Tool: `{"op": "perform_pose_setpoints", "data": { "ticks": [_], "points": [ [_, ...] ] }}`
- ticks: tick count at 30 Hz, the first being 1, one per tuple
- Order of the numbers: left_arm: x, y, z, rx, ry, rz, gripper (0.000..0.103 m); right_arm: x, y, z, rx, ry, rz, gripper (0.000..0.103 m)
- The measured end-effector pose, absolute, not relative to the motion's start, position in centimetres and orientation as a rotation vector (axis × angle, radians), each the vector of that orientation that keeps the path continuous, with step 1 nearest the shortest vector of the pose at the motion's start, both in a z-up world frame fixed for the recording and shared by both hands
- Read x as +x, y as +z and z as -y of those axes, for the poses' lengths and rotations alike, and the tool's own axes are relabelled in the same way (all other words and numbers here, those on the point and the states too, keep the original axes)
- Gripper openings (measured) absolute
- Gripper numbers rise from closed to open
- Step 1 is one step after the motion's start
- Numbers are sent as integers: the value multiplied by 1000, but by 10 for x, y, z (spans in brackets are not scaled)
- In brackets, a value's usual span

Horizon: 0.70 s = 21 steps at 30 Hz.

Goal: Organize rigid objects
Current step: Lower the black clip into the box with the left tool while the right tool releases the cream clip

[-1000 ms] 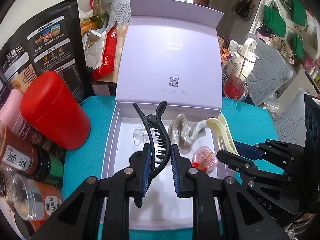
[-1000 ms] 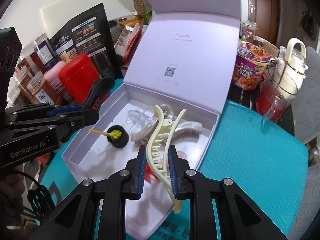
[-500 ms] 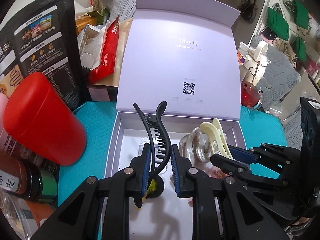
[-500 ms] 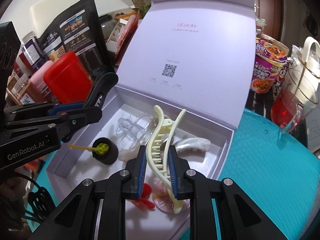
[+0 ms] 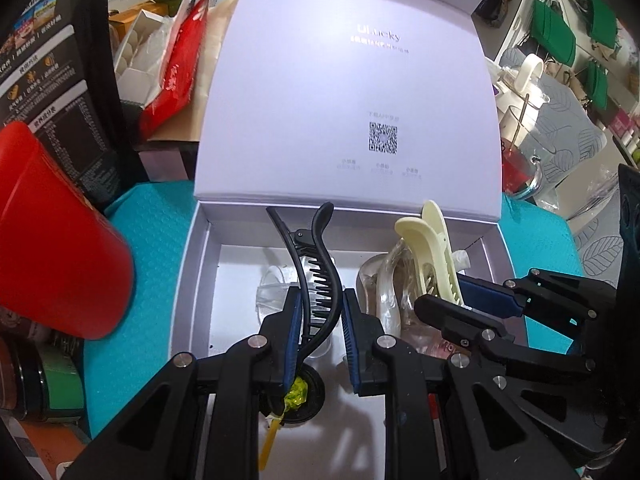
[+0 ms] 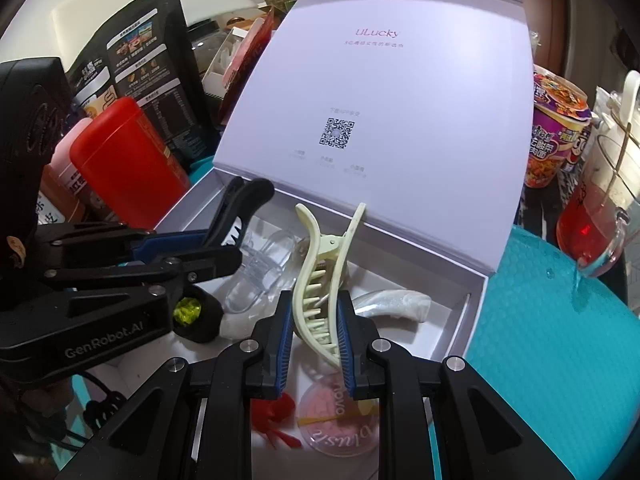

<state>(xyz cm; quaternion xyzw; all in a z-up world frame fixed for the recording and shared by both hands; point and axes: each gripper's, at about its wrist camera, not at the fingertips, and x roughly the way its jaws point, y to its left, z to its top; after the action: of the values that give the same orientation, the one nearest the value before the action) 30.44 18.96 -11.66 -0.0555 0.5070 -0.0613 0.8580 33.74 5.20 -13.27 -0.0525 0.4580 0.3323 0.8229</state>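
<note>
My left gripper (image 5: 318,332) is shut on a black claw hair clip (image 5: 316,264), held over the open lilac box (image 5: 200,264). My right gripper (image 6: 314,338) is shut on a cream claw hair clip (image 6: 320,276), also over the box (image 6: 468,320). In the left wrist view the right gripper (image 5: 452,304) and the cream clip (image 5: 432,248) sit at right. The right wrist view has the left gripper (image 6: 224,248) at left with the black clip (image 6: 244,204). Inside the box lie a clear clip (image 6: 260,276), a pearly clip (image 6: 392,304), a black round piece with a yellow-green bead (image 6: 192,312), a pink round case (image 6: 340,412) and a red piece (image 6: 276,412).
The box lid (image 5: 352,92) stands upright behind. A red canister (image 5: 52,240), spice jars (image 5: 36,380) and black pouches (image 5: 60,92) crowd the left. A glass jug of red liquid (image 6: 592,224) and a noodle cup (image 6: 560,136) stand at right on the teal mat (image 6: 552,340).
Both grippers have sunk toward the box and moved further in over it, each still holding its clip. The box and lid now look larger and closer in both views.
</note>
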Motion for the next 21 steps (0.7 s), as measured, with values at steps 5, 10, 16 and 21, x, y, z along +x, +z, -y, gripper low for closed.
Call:
{"op": "perform_pose_setpoints", "data": {
  "ticks": [5, 10, 16, 21],
  "points": [
    [305, -125, -188, -130, -136, -1081, 20, 336, -134, -48, -106, 704, -976, 21],
    [306, -129, -186, -117, -115, -1091, 20, 335, -135, -44, -104, 692, -981, 21],
    [308, -131, -180, -113, -92, -1091, 20, 335, -139, -37, -78, 671, -1017, 21],
    [309, -131, -180, -133, -73, -1100, 20, 335, -138, -32, -71, 664, -1028, 21]
  ]
}}
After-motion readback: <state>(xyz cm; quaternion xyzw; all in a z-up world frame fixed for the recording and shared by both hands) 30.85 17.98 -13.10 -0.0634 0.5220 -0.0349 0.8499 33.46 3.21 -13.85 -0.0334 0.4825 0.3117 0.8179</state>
